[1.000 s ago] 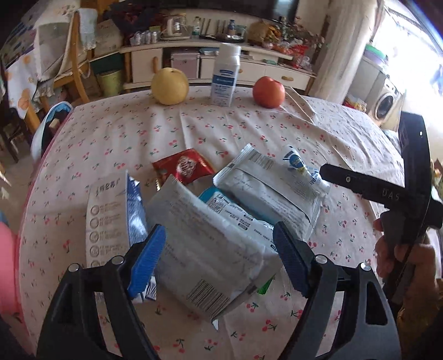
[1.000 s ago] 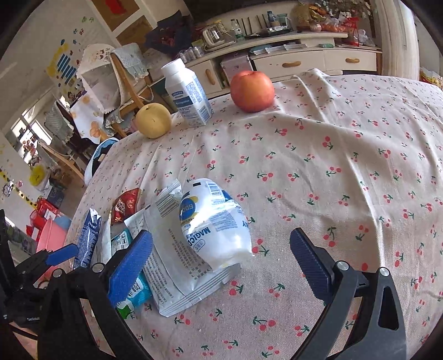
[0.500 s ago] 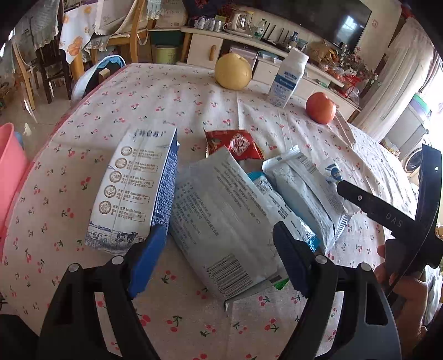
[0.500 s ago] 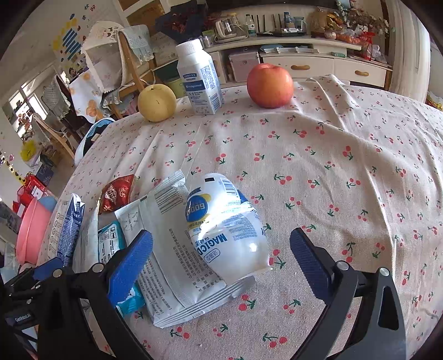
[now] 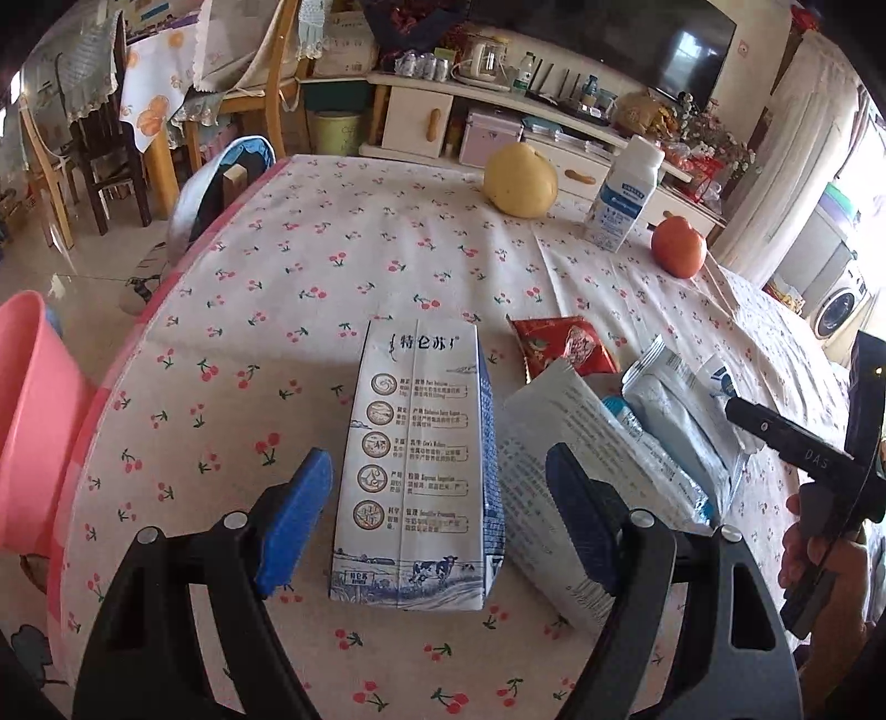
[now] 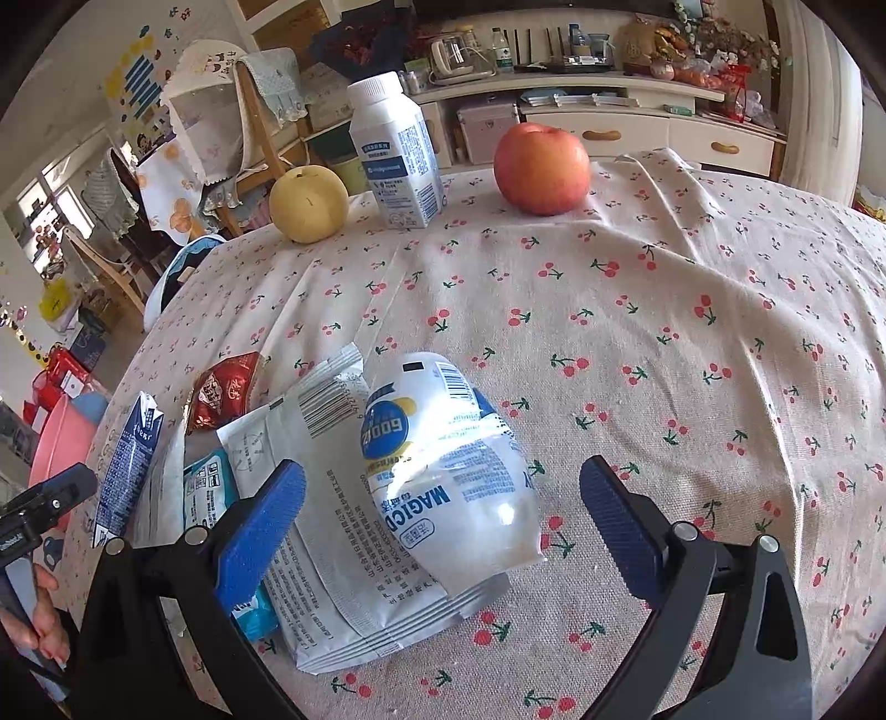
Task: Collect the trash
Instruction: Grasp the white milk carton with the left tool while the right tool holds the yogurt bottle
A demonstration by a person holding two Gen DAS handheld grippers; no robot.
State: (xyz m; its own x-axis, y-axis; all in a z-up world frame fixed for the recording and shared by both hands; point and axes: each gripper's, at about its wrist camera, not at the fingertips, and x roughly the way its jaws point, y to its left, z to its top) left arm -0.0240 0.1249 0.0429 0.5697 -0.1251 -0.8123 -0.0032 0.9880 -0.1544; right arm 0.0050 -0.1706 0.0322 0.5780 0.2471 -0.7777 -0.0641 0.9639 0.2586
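My left gripper (image 5: 437, 520) spread wide astride flat milk carton (image 5: 415, 471) at lower centre, untouched, pink tub (image 5: 33, 421) seen only here, my right gripper (image 6: 443, 531) spread around crumpled white pouch (image 6: 448, 471), unpinched

a lived-in home: cherry-print tablecloth (image 5: 343, 266), tv (image 5: 653, 44), cluttered sideboard (image 5: 498, 122), wooden chairs (image 5: 260, 83), washing machine (image 5: 841, 310).
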